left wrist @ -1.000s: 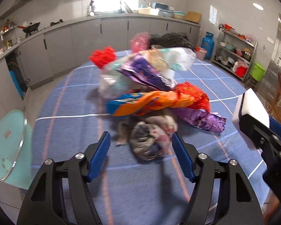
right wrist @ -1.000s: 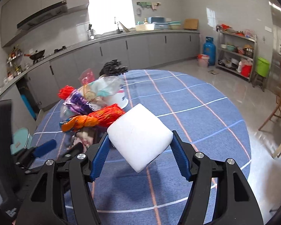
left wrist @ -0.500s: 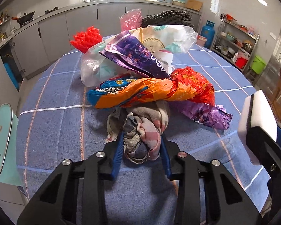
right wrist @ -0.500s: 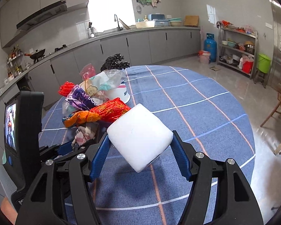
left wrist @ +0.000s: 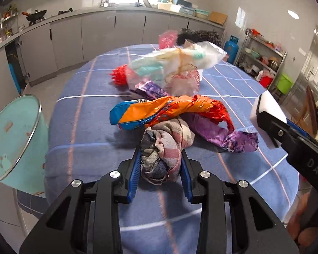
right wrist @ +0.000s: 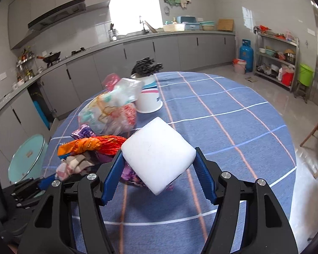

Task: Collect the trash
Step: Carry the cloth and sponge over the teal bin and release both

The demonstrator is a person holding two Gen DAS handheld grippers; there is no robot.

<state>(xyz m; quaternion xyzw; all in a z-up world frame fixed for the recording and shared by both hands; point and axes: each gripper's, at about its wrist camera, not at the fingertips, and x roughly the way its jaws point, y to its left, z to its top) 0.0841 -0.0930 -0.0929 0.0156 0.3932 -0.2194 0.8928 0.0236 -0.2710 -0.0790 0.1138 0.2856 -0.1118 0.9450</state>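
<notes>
Left gripper (left wrist: 160,165) jaws just closed, now squeeze checked rag (left wrist: 165,148) at near edge of trash pile (left wrist: 171,97) on table (left wrist: 82,118). Rag caught, ready for bin (left wrist: 12,139). Right gripper (right wrist: 159,171) jaws hold white sponge (right wrist: 159,154).

"DAS" in pale letters on the black right gripper (left wrist: 271,124) body
</notes>
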